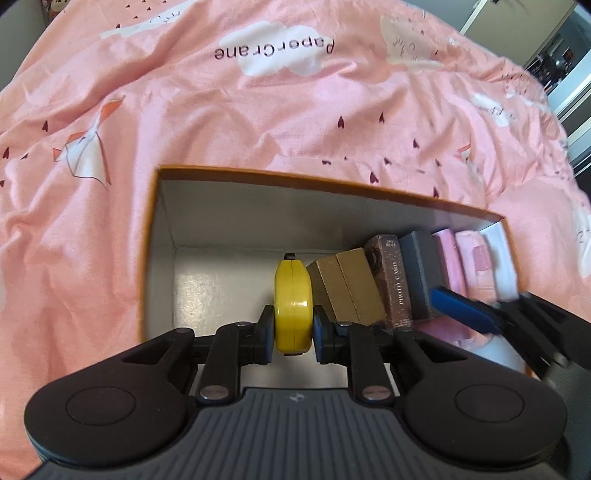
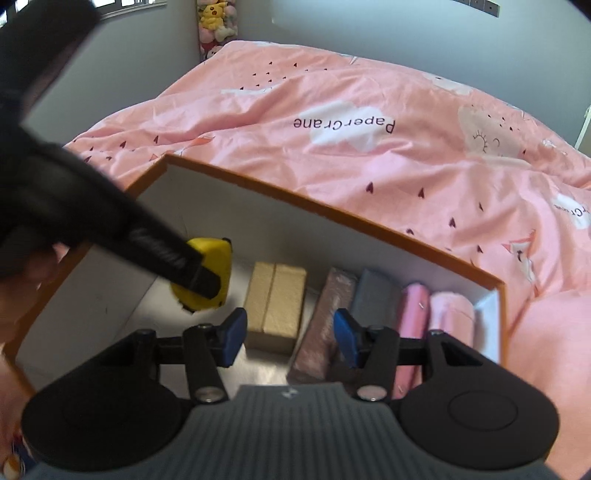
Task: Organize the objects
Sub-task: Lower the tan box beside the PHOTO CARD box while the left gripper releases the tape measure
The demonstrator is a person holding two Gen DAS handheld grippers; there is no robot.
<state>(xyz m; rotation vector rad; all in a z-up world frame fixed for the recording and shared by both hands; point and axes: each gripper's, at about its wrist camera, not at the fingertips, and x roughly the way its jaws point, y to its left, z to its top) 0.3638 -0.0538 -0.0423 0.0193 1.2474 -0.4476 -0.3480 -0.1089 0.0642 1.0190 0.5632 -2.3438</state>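
My left gripper (image 1: pixel 293 325) is shut on a yellow tape measure (image 1: pixel 293 291), holding it on edge low inside a white box with an orange rim (image 1: pixel 280 177). It hangs just left of a gold box (image 1: pixel 347 284). In the right wrist view the tape measure (image 2: pixel 216 258) shows at the box's left end, and the gold box (image 2: pixel 275 306) lies beside it. My right gripper (image 2: pixel 290 334) stands open above the gold box and a brown card box (image 2: pixel 325 325), its pads pressing on neither. One of its blue fingers (image 1: pixel 465 310) reaches in from the right.
A row of small boxes fills the right end of the orange-rimmed box (image 2: pixel 332 214): a dark grey one (image 2: pixel 375 295) and two pink ones (image 2: pixel 415 314). The box sits on a pink bedspread (image 2: pixel 369 173). Plush toys (image 2: pixel 216 22) stand by the far wall.
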